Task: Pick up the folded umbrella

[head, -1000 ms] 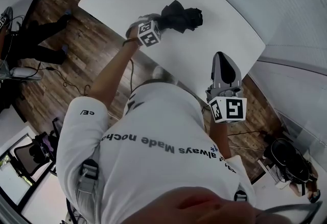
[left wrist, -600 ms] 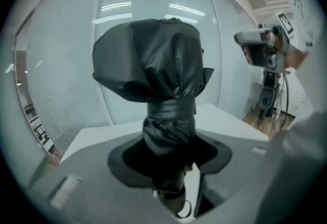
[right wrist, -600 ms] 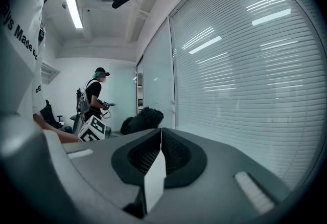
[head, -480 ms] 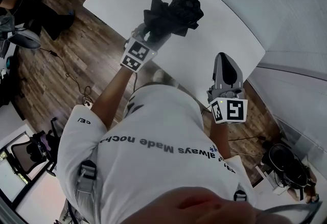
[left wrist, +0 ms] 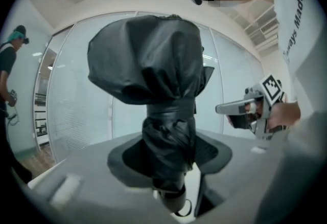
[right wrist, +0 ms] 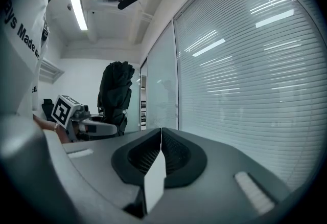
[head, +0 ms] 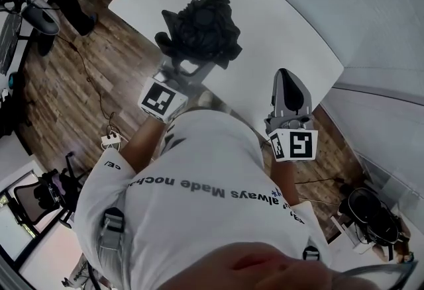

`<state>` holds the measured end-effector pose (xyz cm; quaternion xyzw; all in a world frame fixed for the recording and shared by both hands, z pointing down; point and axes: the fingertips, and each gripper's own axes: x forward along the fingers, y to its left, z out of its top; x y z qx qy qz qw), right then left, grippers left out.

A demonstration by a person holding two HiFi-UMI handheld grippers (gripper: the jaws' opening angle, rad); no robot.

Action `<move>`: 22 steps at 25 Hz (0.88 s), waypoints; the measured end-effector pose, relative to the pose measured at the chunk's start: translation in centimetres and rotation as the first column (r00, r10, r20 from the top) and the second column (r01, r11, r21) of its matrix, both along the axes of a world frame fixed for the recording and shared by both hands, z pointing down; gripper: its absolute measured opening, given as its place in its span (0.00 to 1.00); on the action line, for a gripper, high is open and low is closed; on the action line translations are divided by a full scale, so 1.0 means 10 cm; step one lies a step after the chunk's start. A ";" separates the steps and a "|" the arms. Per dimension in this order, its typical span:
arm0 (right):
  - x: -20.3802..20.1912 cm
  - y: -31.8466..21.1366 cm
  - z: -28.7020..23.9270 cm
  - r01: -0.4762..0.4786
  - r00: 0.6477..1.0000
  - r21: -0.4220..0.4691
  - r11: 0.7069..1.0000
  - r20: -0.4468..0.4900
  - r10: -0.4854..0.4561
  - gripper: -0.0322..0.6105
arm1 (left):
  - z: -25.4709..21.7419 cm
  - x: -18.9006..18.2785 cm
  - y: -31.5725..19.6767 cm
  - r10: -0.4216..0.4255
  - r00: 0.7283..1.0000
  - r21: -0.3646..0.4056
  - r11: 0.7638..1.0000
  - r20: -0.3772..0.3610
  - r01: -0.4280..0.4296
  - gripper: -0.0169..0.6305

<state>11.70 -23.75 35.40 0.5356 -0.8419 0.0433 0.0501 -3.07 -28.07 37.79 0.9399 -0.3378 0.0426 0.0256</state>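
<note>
From the head view, the folded umbrella [head: 202, 29] is a black, crumpled bundle held over the white table [head: 291, 30], gripped by the left gripper [head: 187, 63] near the table's near edge. The right gripper [head: 287, 78] hangs apart to the right, level, over the table's corner. The left gripper view gives what the overhead hides: the umbrella [left wrist: 153, 74] stands upright, its strap [left wrist: 171, 109] cinched round the middle, and the left gripper [left wrist: 169, 174] is clamped on the narrow lower part below that strap, jaws partly apart and pressed to the cloth. A person [left wrist: 7, 72] stands at the far left by a glass wall. The right gripper view shows the right gripper [right wrist: 161, 138] with jaws pressed together on nothing, facing window blinds [right wrist: 245, 64], with the umbrella [right wrist: 115, 90] upright in the distance.
</note>
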 end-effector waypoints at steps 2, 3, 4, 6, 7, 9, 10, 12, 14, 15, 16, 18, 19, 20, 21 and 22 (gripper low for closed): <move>-0.03 0.01 -0.02 0.004 1.000 0.005 1.000 -0.003 -0.004 0.06 | -0.16 0.00 0.07 -0.010 0.999 0.029 1.000 -0.039 0.011 0.36; -0.04 0.02 -0.04 0.006 1.000 0.007 1.000 -0.003 -0.006 0.06 | -0.21 -0.01 0.11 -0.013 0.999 0.041 0.999 -0.051 0.015 0.36; -0.05 0.02 -0.05 0.008 1.000 0.009 1.000 -0.003 -0.008 0.06 | -0.25 -0.02 0.13 -0.015 0.998 0.048 0.999 -0.059 0.018 0.36; -0.06 0.02 -0.06 0.011 1.000 0.010 1.000 -0.004 -0.011 0.06 | -0.28 -0.04 0.16 -0.016 0.998 0.055 0.998 -0.066 0.020 0.36; -0.06 0.01 -0.06 0.012 1.000 0.010 1.000 -0.006 -0.012 0.06 | -0.27 -0.05 0.16 -0.017 0.998 0.055 0.998 -0.064 0.021 0.36; -0.04 -0.03 -0.05 0.017 1.000 0.012 1.000 -0.014 -0.017 0.06 | -0.23 -0.04 0.13 -0.019 0.998 0.057 0.998 -0.057 0.023 0.36; -0.03 -0.05 -0.04 0.020 1.000 0.012 1.000 -0.020 -0.019 0.06 | -0.21 -0.03 0.10 -0.020 0.998 0.057 0.998 -0.054 0.023 0.36; -0.02 -0.08 -0.02 0.025 0.999 0.011 1.000 -0.026 -0.025 0.06 | -0.19 -0.02 0.07 -0.025 0.998 0.055 0.998 -0.055 0.028 0.36; -0.05 -0.06 -0.03 0.028 0.999 0.012 1.000 -0.026 -0.028 0.06 | -0.20 -0.04 0.09 -0.028 0.998 0.051 0.998 -0.060 0.031 0.36; -0.06 -0.05 -0.03 0.028 0.999 0.013 1.000 -0.026 -0.028 0.06 | -0.20 -0.05 0.10 -0.027 0.998 0.050 0.998 -0.064 0.030 0.36; -0.06 -0.04 -0.03 0.028 0.999 0.012 1.000 -0.026 -0.028 0.06 | -0.20 -0.05 0.11 -0.024 0.998 0.049 0.998 -0.066 0.028 0.36; -0.05 -0.06 -0.02 0.028 0.999 0.010 1.000 -0.024 -0.028 0.06 | -0.19 -0.05 0.10 -0.025 0.998 0.047 0.998 -0.063 0.028 0.36; -0.04 -0.07 -0.02 0.030 0.999 0.010 1.000 -0.024 -0.029 0.06 | -0.18 -0.04 0.08 -0.028 0.998 0.044 0.999 -0.062 0.031 0.36; -0.03 -0.08 -0.02 0.031 0.999 0.011 0.999 -0.024 -0.031 0.06 | -0.17 -0.04 0.07 -0.031 0.998 0.043 0.999 -0.060 0.033 0.36; -0.03 -0.08 -0.03 0.032 0.999 0.012 0.999 -0.024 -0.032 0.06 | -0.18 -0.04 0.07 -0.030 0.998 0.045 0.998 -0.057 0.033 0.36; -0.03 -0.08 -0.03 0.033 0.999 0.013 0.999 -0.025 -0.033 0.06 | -0.18 -0.04 0.07 -0.027 0.998 0.051 0.998 -0.053 0.029 0.36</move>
